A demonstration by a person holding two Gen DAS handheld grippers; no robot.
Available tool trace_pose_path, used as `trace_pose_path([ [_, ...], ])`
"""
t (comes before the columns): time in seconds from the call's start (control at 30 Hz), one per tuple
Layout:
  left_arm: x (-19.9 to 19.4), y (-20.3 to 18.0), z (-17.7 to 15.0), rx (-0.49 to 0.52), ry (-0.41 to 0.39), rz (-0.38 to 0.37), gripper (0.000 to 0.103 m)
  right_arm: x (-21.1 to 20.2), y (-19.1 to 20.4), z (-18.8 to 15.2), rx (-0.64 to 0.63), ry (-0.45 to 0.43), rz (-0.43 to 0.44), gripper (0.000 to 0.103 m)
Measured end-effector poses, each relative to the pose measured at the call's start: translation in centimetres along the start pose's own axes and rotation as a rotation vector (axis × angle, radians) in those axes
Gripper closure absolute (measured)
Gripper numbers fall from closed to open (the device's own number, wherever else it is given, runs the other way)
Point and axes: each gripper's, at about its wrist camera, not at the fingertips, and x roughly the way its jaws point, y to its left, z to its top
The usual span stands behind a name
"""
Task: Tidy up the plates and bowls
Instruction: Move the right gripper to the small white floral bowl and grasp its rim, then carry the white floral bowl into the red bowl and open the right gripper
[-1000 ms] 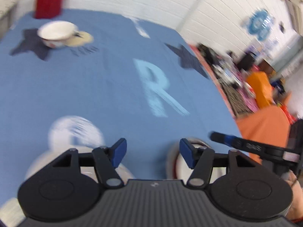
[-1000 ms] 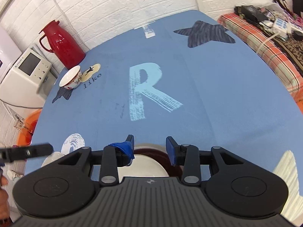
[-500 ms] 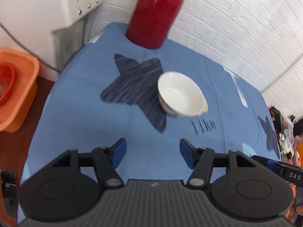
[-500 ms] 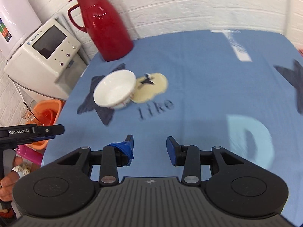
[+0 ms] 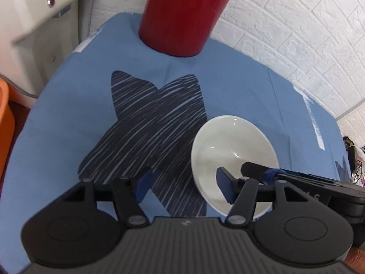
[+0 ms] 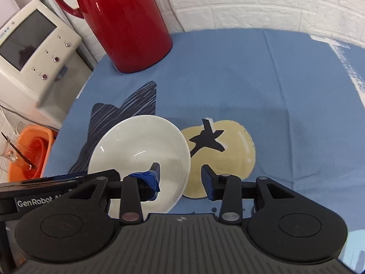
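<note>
Your right gripper [image 6: 180, 178] is spread across the white bowl's [image 6: 136, 146] rim; your left gripper [image 5: 184, 186] gapes wide beside it, bowl sitting on the table [image 6: 273, 80] near the red jug [image 6: 127, 22].

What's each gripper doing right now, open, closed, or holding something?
Left gripper: open, holding nothing, its right finger over the white bowl.
Right gripper: open, straddling the bowl's rim, not clamped.
</note>
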Motion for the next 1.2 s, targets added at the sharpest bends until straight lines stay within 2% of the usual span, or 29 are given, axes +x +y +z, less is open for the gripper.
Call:
trace_pose_path([
  [0.13, 0.7, 0.0, -0.1, 0.018, -0.019, 0.014, 0.044, 0.8, 0.4, 0.1, -0.065, -0.009, -0.019, 0.079],
  [0.23, 1.0, 0.3, -0.1, 0.017, -0.021, -0.002, 0.060, 1.3, 0.2, 0.0, -0.063, -0.013, -0.004, 0.078],
  [0.27, 1.0, 0.2, 0.0, 0.019, -0.024, 0.000, 0.061, 1.3, 0.3, 0.0, -0.073, -0.017, 0.017, 0.081],
  [0.3, 1.1, 0.2, -0.1, 0.022, -0.023, -0.002, 0.075, 1.4, 0.3, -0.1, -0.074, -0.017, 0.033, 0.082],
  [0.33, 1.2, 0.2, -0.1, 0.019, -0.013, -0.018, 0.080, 1.3, 0.3, -0.2, -0.064, -0.022, 0.052, 0.086],
  [0.37, 1.3, 0.3, -0.1, 0.005, 0.001, -0.050, 0.096, 1.3, 0.5, -0.4, -0.049, -0.023, 0.074, 0.087],
  [0.4, 1.3, 0.3, -0.1, -0.009, 0.010, -0.070, 0.102, 1.3, 0.7, -0.6, -0.047, -0.027, 0.075, 0.088],
  [0.5, 0.2, -0.4, -0.7, 0.030, -0.027, -0.030, 0.103, 0.9, 1.6, -1.5, -0.071, -0.028, 0.071, 0.089],
  [0.6, -1.4, -0.6, -1.4, 0.041, -0.024, -0.056, 0.103, -0.5, 1.3, -2.1, -0.040, -0.052, 0.100, 0.089],
  [0.7, -3.3, -1.7, -3.0, 0.062, -0.021, -0.073, 0.103, -2.9, 1.4, -2.9, -0.053, -0.076, 0.093, 0.088],
  [0.87, -6.8, -4.8, -6.3, 0.098, -0.017, -0.094, 0.103, -7.9, 0.9, -6.0, -0.048, -0.079, 0.076, 0.087],
  [1.03, -11.1, -9.3, -11.6, 0.171, -0.012, -0.135, 0.103, -14.7, -0.7, -10.8, -0.020, -0.098, 0.049, 0.085],
  [1.2, -15.4, -14.8, -19.1, 0.264, -0.006, -0.185, 0.103, -21.8, -2.9, -17.4, 0.019, -0.133, 0.003, 0.083],
])
